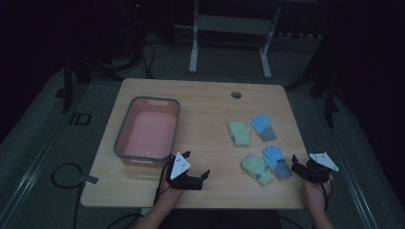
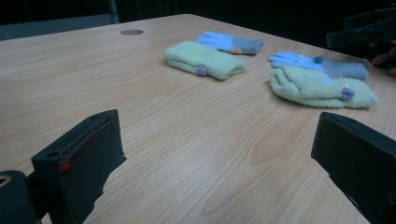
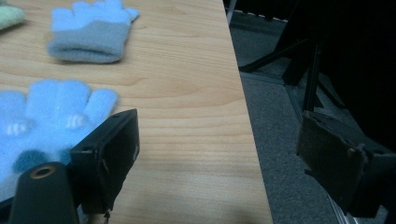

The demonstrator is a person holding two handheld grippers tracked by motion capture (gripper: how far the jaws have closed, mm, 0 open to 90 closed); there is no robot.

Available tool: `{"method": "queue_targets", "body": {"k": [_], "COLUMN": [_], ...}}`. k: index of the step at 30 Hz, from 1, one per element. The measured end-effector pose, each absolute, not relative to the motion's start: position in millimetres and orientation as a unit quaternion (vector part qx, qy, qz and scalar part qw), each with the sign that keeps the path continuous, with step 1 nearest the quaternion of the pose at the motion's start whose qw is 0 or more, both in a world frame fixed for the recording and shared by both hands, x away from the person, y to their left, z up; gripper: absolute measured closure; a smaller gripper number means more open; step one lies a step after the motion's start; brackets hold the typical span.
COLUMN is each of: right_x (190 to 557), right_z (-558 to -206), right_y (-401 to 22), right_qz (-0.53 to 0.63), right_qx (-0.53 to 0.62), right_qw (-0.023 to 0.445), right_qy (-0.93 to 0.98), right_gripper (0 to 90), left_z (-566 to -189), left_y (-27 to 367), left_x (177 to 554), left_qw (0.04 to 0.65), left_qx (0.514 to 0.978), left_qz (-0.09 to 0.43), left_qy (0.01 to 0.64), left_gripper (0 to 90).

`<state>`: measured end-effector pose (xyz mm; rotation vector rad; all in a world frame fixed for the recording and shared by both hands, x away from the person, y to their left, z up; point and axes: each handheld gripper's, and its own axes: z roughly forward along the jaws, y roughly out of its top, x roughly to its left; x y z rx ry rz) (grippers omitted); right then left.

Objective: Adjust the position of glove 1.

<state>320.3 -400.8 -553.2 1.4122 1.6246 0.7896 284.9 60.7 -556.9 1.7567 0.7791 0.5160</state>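
While four small gloves lie untouched on the right half of a wooden table [image 1: 200,102], a seated person holds a pair of tongs in each hand near its front edge, and by every sign the sorting has not begun. A pink basin [image 1: 125,125] with a grey rim stands on the left half with nothing in it. Two pairs of gloves rest well apart from it: a far green glove [image 1: 239,133] just beside a far blue glove [image 1: 263,127], and closer to the person a near green glove [image 1: 257,169] that seems to touch a near blue glove [image 1: 277,161]. Both tools are released. At the front of the table, right of the basin, the left gripper [image 1: 198,169] points toward the gloves, its jaws spread with bare wood between them. At the table's right edge, the right gripper [image 1: 297,166] sits just beside the near blue glove, jaws likewise apart and holding nothing. If the basin is meant to take the gloves, as the layout suggests, all four remain to be picked up and carried across.
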Motion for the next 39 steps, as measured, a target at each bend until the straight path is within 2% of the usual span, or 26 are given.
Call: {"method": "queue_targets", "body": {"k": [13, 18, 22, 26, 39], "right_x": [323.1, 325.8, 324.0, 324.1, 324.2], "right_z": [-553.1, -550.5, -541.8, -528.6, -495.4], "right_y": [-402.6, -404.5, -403.2, -405.9, -400.2], "right_qz": [0.306, 0.314, 0.315, 0.326, 0.344], "right_qx": [0.571, 0.571, 0.57, 0.576, 0.579], "right_qw": [0.399, 0.361, 0.353, 0.312, 0.302], "right_qy": [0.649, 0.667, 0.671, 0.682, 0.675], "right_gripper": [12.5, 11.5, 14.0, 14.3, 11.1], "left_z": [-556.8, -557.1, -557.3, -557.1, -557.2], "left_y": [58.6, 60.7, 61.9, 60.6, 59.2], "left_x": [282.1, 282.7, 282.4, 282.4, 280.6], "left_qw": [0.537, 0.546, 0.552, 0.547, 0.543], "left_qx": [0.74, 0.736, 0.732, 0.736, 0.738], "left_qz": [0.242, 0.235, 0.232, 0.234, 0.244], "left_qy": [0.325, 0.325, 0.325, 0.322, 0.317], "left_gripper": [1.8, 1.9, 2.1, 2.1, 2.1]}}
